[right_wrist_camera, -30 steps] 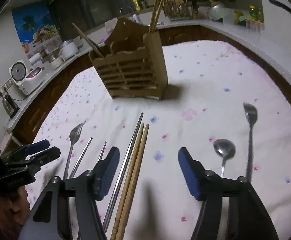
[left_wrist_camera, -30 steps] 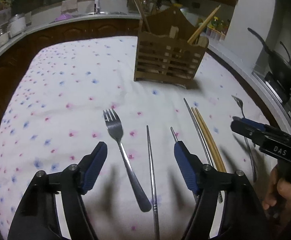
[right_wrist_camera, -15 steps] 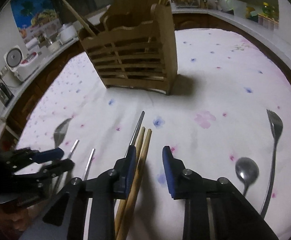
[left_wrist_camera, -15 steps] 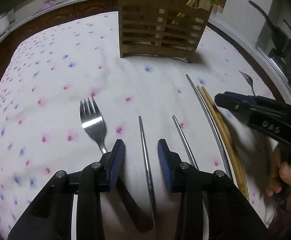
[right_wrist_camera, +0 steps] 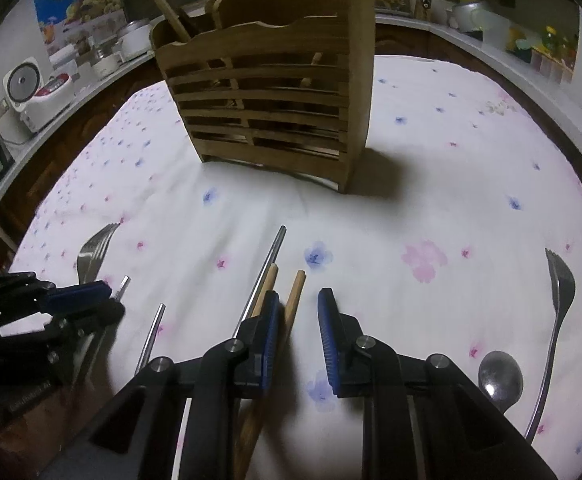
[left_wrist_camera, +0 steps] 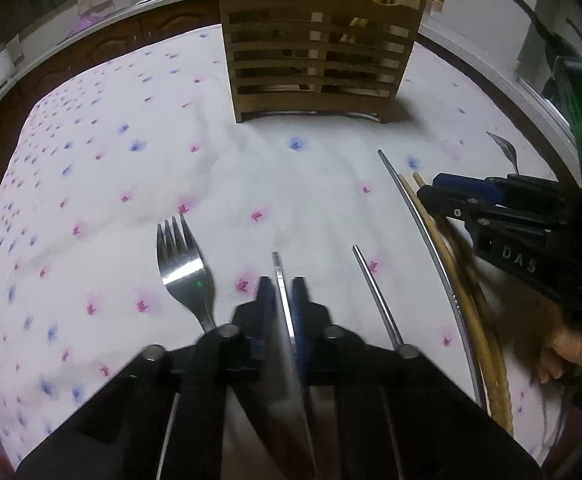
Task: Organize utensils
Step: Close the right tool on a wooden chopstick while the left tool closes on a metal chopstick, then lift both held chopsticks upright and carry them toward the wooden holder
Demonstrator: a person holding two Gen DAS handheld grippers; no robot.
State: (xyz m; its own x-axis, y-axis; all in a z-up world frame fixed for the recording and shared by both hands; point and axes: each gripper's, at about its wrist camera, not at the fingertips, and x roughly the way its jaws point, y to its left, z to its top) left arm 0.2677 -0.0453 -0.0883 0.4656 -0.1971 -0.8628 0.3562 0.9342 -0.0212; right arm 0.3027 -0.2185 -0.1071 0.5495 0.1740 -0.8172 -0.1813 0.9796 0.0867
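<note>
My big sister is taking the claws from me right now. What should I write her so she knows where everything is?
Left claw: shut on a metal chopstick that lies on the cloth.
Right claw: open, one wooden chopstick between its jaws, the other wooden one just outside.
On the cloth: a fork, two more metal chopsticks, a spoon and a second fork.
Done: the wooden holder already has some chopsticks.
Left: lift these and put every piece in the holder.

A rice cooker (right_wrist_camera: 31,94) and poster (right_wrist_camera: 79,4) behind the floral tablecloth (right_wrist_camera: 431,184).
</note>
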